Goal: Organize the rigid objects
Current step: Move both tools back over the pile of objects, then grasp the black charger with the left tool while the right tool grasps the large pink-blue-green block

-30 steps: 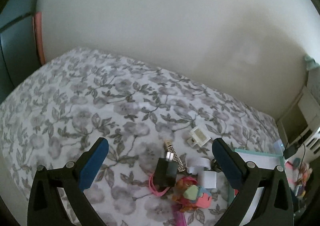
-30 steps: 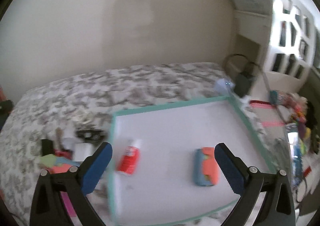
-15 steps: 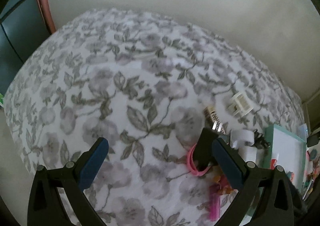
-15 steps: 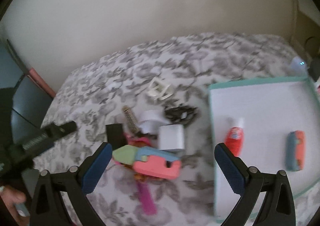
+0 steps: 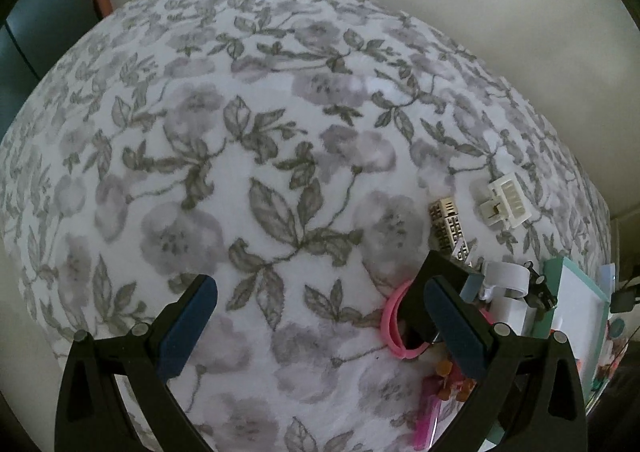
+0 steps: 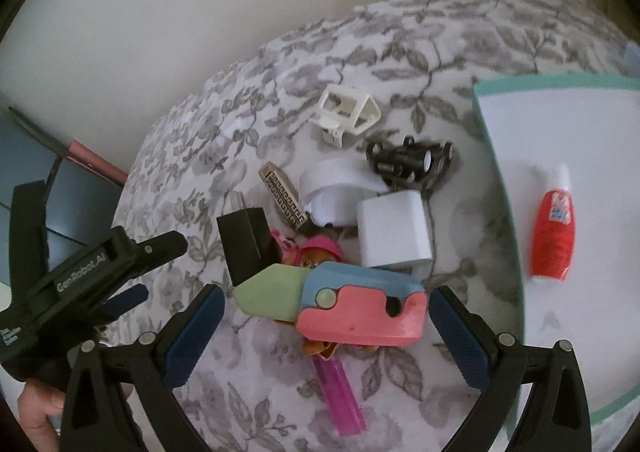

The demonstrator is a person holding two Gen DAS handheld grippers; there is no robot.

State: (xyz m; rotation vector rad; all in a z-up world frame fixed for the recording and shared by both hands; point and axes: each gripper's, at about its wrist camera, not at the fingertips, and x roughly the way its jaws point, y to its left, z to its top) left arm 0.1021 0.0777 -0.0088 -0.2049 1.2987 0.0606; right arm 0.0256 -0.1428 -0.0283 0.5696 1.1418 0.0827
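Both our grippers, left (image 5: 318, 326) and right (image 6: 326, 326), gape empty; grabbing the toy (image 6: 334, 302) could drag the pile beneath along.

1. Bed cover (image 5: 248, 156): soft, matt, fuzzy cloth, floral print.
2. Toy knife (image 6: 332, 298): smooth matt plastic.
3. White charger block (image 6: 394, 234): smooth, faintly glossy plastic.
4. Patterned bar (image 6: 284, 201): metallic-looking, embossed.
5. Tray (image 6: 500, 188): smooth white surface.
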